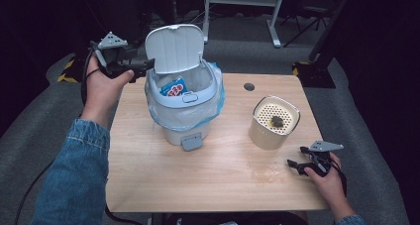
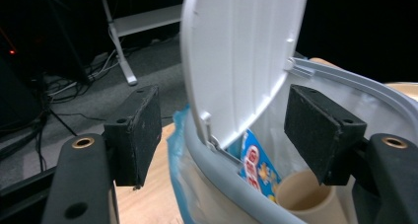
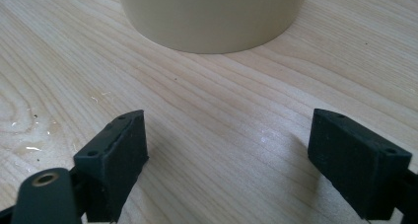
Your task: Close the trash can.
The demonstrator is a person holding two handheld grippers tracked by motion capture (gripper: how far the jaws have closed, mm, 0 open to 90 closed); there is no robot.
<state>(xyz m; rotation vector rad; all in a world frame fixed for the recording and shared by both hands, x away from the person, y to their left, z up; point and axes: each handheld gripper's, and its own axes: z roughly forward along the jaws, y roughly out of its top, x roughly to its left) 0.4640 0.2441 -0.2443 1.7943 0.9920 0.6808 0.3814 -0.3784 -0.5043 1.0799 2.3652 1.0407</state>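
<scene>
Left gripper (image 1: 148, 64) upper left, jaws spread either side of bin (image 1: 184, 103) lid (image 1: 176, 47) edge, not touching. Blue packet (image 1: 173, 87) and cup (image 2: 306, 199) inside bin. Right gripper (image 1: 295, 164) lower right, spread, just below beige pot (image 1: 274, 122)

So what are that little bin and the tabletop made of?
The bin looks like moulded plastic: smooth, matte grey-white walls and a thin hinged lid. Its liner seems thin bluish film, since it crinkles. The table shows pale wood grain, possibly laminate.
</scene>
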